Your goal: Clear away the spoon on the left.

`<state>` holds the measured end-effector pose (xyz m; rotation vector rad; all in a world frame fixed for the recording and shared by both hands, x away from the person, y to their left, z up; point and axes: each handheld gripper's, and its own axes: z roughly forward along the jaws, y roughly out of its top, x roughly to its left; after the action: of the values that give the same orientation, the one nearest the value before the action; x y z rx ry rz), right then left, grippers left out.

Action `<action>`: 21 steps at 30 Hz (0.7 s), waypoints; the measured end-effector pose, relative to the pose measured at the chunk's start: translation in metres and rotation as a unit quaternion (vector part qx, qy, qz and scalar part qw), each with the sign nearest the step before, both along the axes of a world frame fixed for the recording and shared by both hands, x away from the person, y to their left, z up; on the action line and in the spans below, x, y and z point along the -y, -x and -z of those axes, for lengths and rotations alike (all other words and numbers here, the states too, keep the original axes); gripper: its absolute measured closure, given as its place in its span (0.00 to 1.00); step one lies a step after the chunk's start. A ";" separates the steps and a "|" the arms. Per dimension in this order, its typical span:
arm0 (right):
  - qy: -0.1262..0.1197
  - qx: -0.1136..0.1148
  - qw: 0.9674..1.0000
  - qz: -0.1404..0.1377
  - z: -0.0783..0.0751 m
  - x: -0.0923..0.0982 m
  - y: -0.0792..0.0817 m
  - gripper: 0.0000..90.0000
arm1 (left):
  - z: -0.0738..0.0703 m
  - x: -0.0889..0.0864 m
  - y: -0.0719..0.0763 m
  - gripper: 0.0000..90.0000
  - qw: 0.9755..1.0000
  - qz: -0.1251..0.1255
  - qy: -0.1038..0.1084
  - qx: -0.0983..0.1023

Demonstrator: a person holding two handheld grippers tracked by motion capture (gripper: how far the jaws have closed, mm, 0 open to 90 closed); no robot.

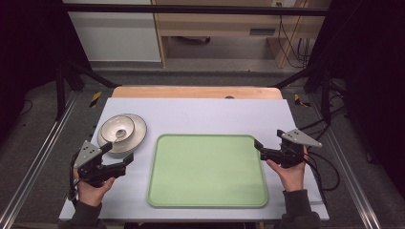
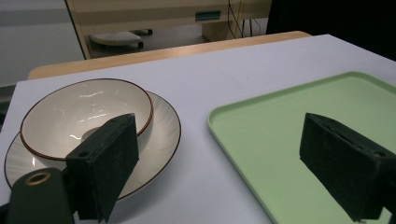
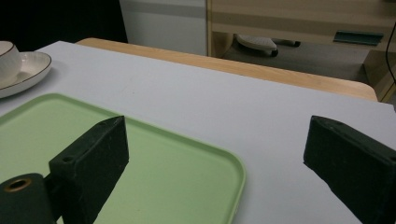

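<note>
Approach step — both claws spread, gripping nothing: left claw [image 1: 128,161] by bowl [image 1: 117,129], right claw [image 1: 258,145] at tray [image 1: 208,200] edge. Next — close on bowl rim.

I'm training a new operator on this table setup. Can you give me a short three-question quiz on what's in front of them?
1. True or false: the bowl sits on the plate.
2. The green tray holds: A) a bowl, B) nothing, C) a cup?
3. Which gripper is nearer the bowl?

Key: 1. True. 2. B. 3. The left gripper, jaws open; the right gripper is at the tray's far side, also open.
</note>
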<state>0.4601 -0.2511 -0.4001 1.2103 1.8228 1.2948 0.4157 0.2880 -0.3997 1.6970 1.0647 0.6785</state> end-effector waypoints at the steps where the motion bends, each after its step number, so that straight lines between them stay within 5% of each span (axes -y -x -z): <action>1: 0.002 0.000 1.000 0.001 0.000 0.000 0.000 0.08 | -0.001 0.000 0.001 0.13 1.000 0.000 -0.001 0.001; 21: 0.008 -0.008 1.000 -0.003 0.000 0.000 0.001 0.07 | -0.022 -0.014 0.014 0.13 0.999 -0.013 -0.005 0.029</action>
<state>0.4595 -0.2509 -0.4004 1.2102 1.8451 1.2749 0.4021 0.3018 -0.3778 1.6651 1.0468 0.7462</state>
